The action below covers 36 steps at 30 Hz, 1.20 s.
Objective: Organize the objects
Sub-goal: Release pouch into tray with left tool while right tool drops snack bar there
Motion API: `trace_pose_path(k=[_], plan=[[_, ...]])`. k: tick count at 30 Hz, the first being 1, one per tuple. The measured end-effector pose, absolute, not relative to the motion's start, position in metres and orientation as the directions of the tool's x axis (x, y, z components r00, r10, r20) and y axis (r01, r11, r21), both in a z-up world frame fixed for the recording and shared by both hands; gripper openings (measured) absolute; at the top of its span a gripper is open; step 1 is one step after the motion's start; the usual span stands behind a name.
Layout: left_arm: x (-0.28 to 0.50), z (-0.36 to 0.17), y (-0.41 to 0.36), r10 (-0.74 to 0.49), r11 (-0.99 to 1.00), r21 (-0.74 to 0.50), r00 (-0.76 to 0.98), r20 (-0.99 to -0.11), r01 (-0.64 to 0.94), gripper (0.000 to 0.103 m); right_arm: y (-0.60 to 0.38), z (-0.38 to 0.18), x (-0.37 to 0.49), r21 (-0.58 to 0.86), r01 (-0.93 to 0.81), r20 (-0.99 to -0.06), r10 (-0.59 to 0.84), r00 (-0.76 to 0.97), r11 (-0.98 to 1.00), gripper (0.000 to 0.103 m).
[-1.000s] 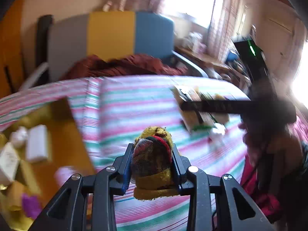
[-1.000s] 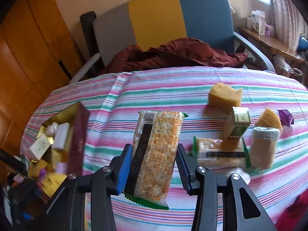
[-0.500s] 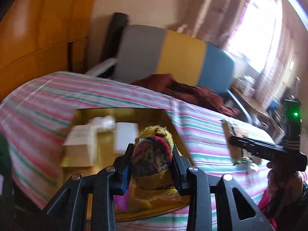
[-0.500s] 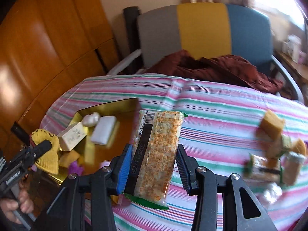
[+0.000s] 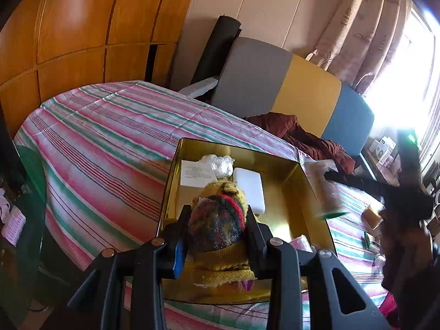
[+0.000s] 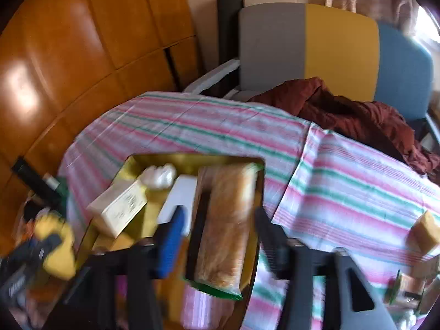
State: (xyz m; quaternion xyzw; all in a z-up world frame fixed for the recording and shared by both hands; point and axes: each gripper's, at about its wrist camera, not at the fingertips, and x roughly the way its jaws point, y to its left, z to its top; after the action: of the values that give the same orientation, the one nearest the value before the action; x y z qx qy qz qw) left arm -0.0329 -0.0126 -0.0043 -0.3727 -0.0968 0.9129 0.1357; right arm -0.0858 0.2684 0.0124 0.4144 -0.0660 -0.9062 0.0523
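Left wrist view: the left tongs [image 5: 217,231] are clamped on one rolled yellow cloth [image 5: 218,227] with red and dark stripes, held over the near end of a gold tray [image 5: 298,189] on the striped counter [image 5: 110,148]. The cloth hides much of the tray floor; behind it show one white box [image 5: 195,172], one crumpled clear wrapper [image 5: 217,163] and one white block [image 5: 249,189]. Something pink [image 5: 301,243] peeks out at the tray's right rim, too covered to identify. At right, a blurred packet of crackers [image 5: 321,188] hangs by the tray's edge under the dark arm of the right tongs [image 5: 346,177], whose tips are lost in glare and blur. One yellow sponge piece [image 5: 371,216] lies on the counter beyond.

Right wrist view, heavily smeared by motion: the right tongs [image 6: 218,236] are opening, pads standing off both sides of the cracker packet [image 6: 224,228], which sits between them over the tray's right side [image 6: 192,161]. The white box [image 6: 121,210], wrapper [image 6: 159,176] and white block [image 6: 180,195] are beside it. The yellow cloth [image 6: 56,247] and the left tongs [image 6: 35,253] show as a blur at lower left. At the right edge lie one yellow sponge piece [image 6: 425,232] and a cluster of small packets [image 6: 407,283], cut off and unclear. One chair [image 6: 330,46], in grey, yellow and blue, holds a maroon garment [image 6: 357,115].
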Motion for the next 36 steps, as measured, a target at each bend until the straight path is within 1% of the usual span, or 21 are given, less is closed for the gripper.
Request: trace_pose_path(k=[1, 4, 6, 10, 12, 15, 18, 19, 20, 21, 24, 25, 28, 32, 36], plan=[[-0.032, -0.005, -0.012, 0.319, -0.945, -0.276, -0.683, -0.657, -0.176, 0.035, 0.270, 0.013, -0.091, 0.170, 0.017, -0.742, -0.139, -0.656, -0.985, 0.079], [-0.032, -0.010, -0.010, 0.320, -0.945, -0.271, -0.674, -0.666, -0.181, 0.035, 0.272, 0.013, -0.094, 0.183, -0.003, -0.739, -0.135, -0.660, -0.983, 0.079], [-0.033, -0.012, -0.008, 0.324, -0.944, -0.273, -0.668, -0.670, -0.184, 0.035, 0.270, 0.010, -0.085, 0.168, 0.003, -0.748, -0.129, -0.651, -0.986, 0.084], [-0.035, -0.013, 0.001, 0.337, -0.940, -0.273, -0.659, -0.672, -0.203, 0.035, 0.264, 0.002, -0.061, 0.131, 0.014, -0.758, -0.109, -0.643, -0.991, 0.088], [-0.039, -0.013, 0.008, 0.342, -0.940, -0.265, -0.653, -0.676, -0.218, 0.035, 0.263, -0.001, -0.049, 0.113, 0.009, -0.761, -0.092, -0.643, -0.994, 0.093], [-0.045, -0.009, 0.019, 0.345, -0.939, -0.254, -0.654, -0.674, -0.233, 0.035, 0.266, -0.002, -0.035, 0.114, -0.005, -0.760, -0.083, -0.645, -0.994, 0.095], [-0.056, -0.004, 0.032, 0.350, -0.937, -0.245, -0.654, -0.670, -0.250, 0.036, 0.269, -0.004, -0.028, 0.124, -0.019, -0.762, -0.083, -0.643, -0.992, 0.097], [-0.059, -0.002, 0.035, 0.351, -0.936, -0.242, -0.660, -0.664, -0.255, 0.037, 0.271, -0.004, -0.026, 0.125, -0.025, -0.762, -0.080, -0.643, -0.992, 0.097], [-0.063, -0.001, 0.039, 0.344, -0.939, -0.229, -0.663, -0.665, -0.258, 0.039, 0.273, -0.004, -0.024, 0.127, -0.033, -0.762, -0.076, -0.643, -0.991, 0.097], [-0.069, -0.003, 0.044, 0.335, -0.941, -0.210, -0.654, -0.678, -0.264, 0.044, 0.274, -0.004, -0.023, 0.131, -0.038, -0.762, -0.076, -0.643, -0.991, 0.097], [-0.081, -0.010, 0.054, 0.304, -0.950, -0.178, -0.637, -0.708, -0.257, 0.050, 0.277, -0.004, -0.020, 0.146, -0.046, -0.759, -0.082, -0.646, -0.988, 0.097], [-0.083, -0.015, 0.056, 0.291, -0.953, -0.162, -0.622, -0.727, -0.256, 0.050, 0.277, -0.003, -0.018, 0.148, -0.044, -0.758, -0.085, -0.647, -0.988, 0.097], [-0.077, -0.018, 0.045, 0.290, -0.956, -0.186, -0.621, -0.729, -0.227, 0.050, 0.275, -0.002, -0.014, 0.147, -0.037, -0.752, -0.087, -0.653, -0.988, 0.098], [-0.064, -0.022, 0.032, 0.255, -0.966, -0.167, -0.625, -0.737, -0.197, 0.050, 0.272, -0.001, -0.009, 0.148, -0.035, -0.745, -0.088, -0.661, -0.988, 0.099], [-0.049, -0.015, 0.026, 0.224, -0.974, -0.144, -0.650, -0.726, -0.176, 0.050, 0.264, -0.001, -0.002, 0.114, -0.027, -0.740, -0.067, -0.669, -0.993, 0.100]])
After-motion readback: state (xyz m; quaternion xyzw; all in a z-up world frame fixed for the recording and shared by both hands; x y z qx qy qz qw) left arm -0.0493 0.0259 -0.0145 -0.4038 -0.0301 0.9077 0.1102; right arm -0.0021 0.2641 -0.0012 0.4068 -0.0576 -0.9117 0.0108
